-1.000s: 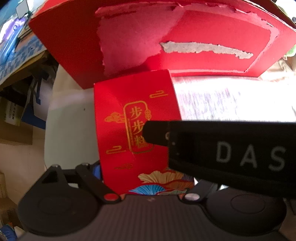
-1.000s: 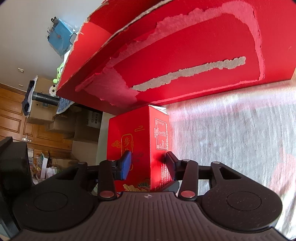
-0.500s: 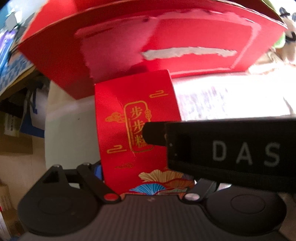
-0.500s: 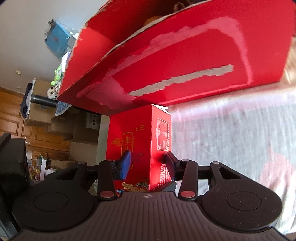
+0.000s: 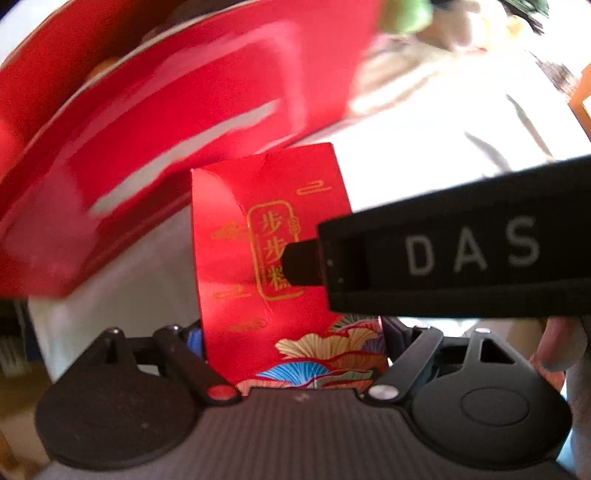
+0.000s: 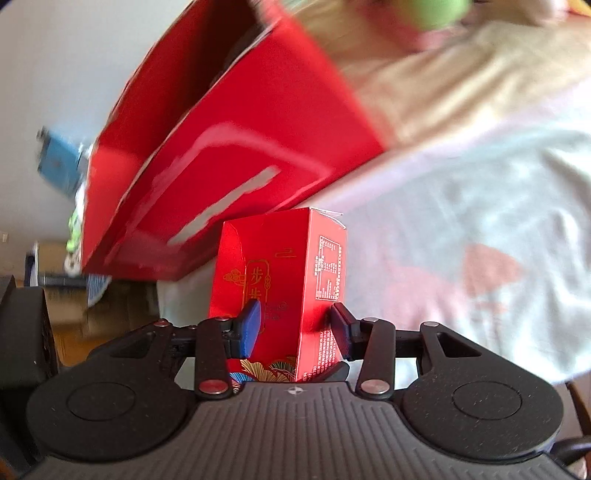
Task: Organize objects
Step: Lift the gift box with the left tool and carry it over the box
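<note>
Small red carton with gold lettering and a fan pattern at its base, held upright between both sets of tongs. Left tongs clamped on its lower part, blue pad just visible on one side, carton filling the gap. Right tongs also clenched on the same carton, blue pad pressed on the gold-print face, black finger on the side panel with white text. In the left wrist view, the right tool's black body marked "DAS" crosses in front of the carton, its finger tip touching the front face. Fingertip of a hand shows at the right edge below that body.

Behind and above the carton, a large red box, tilted, torn patches on its side, open top seen in the right wrist view; motion-blurred. Pale cloth-covered surface under and to the right. Green blurred object at top. Cardboard boxes at lower left, beyond the surface edge.
</note>
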Demonstrator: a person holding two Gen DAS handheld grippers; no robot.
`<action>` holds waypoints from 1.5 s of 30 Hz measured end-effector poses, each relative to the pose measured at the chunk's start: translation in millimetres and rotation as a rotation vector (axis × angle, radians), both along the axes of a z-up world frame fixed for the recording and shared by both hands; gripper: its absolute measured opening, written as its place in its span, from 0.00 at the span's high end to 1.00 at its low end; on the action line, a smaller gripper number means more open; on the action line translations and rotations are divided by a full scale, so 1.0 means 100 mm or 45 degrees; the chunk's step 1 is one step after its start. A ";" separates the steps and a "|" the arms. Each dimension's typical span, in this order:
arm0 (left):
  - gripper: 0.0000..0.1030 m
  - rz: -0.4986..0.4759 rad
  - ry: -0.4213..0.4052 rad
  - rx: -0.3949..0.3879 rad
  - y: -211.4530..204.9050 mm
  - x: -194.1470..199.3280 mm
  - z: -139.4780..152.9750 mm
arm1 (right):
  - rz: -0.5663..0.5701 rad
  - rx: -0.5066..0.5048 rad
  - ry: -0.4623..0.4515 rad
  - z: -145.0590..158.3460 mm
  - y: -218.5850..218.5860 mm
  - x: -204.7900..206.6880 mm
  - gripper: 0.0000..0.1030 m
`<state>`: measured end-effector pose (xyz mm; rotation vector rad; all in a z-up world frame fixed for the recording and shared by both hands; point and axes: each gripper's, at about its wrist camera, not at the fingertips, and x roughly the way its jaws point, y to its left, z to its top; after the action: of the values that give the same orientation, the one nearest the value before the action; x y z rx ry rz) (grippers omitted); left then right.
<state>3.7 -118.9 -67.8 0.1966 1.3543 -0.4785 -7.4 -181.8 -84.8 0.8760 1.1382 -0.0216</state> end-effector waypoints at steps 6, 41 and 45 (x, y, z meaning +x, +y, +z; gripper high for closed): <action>0.19 -0.216 -0.097 -0.041 -0.46 0.01 0.25 | -0.226 -0.056 -0.055 0.19 -0.33 -0.33 0.56; 0.19 0.291 -0.549 0.030 0.53 0.65 1.10 | 0.115 -0.189 -0.587 0.98 0.02 1.06 0.54; 0.20 0.378 -0.470 0.087 0.76 0.80 0.83 | 0.257 -0.120 -0.524 0.78 0.24 1.34 0.55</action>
<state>83.5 -43.0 15.1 0.1290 1.0157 -0.1363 126.6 -158.1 -7.2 0.6407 0.8262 0.2582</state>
